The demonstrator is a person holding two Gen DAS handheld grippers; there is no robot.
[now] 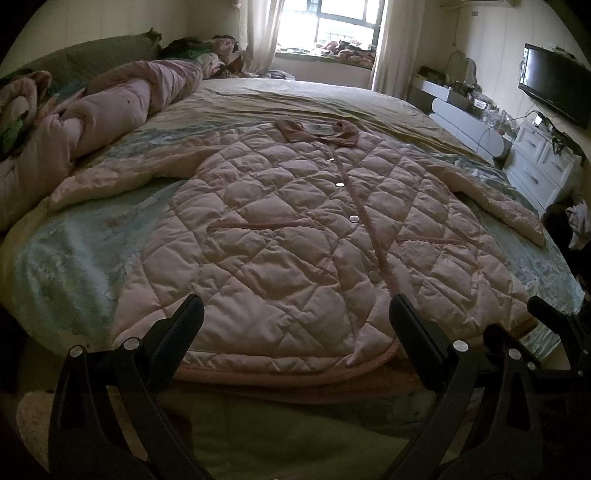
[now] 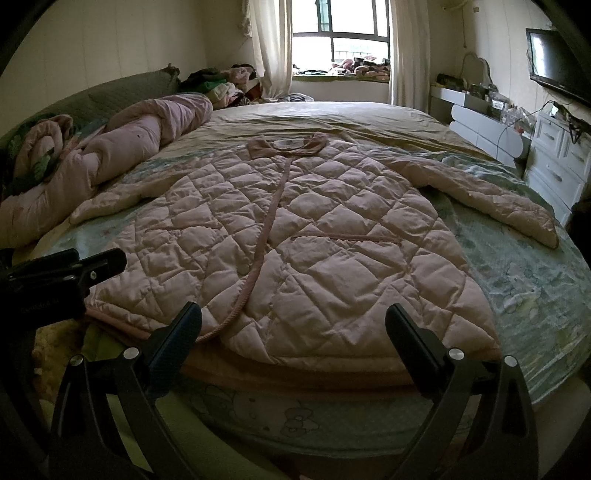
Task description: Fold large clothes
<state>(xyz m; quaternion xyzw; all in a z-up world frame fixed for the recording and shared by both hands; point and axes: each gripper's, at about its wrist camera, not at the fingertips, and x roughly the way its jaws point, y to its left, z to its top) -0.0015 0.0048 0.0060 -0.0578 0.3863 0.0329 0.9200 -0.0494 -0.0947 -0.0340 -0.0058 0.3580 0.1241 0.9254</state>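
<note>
A pink quilted coat (image 1: 295,229) (image 2: 306,236) lies flat and buttoned on the bed, collar toward the window, both sleeves spread out to the sides. Its hem reaches the near edge of the bed. My left gripper (image 1: 295,314) hovers open just above the hem, over the left half of the coat. My right gripper (image 2: 293,317) hovers open at the hem over the right half. Neither holds anything. The left gripper's fingers (image 2: 92,266) show at the left of the right wrist view, and the right gripper's fingers (image 1: 550,314) at the right edge of the left wrist view.
A rolled pink quilt (image 1: 92,122) (image 2: 110,147) lies along the left side of the bed (image 1: 66,258). White drawers (image 2: 561,162) and a wall television (image 1: 554,81) stand at the right. A window (image 2: 340,26) with curtains is at the far end.
</note>
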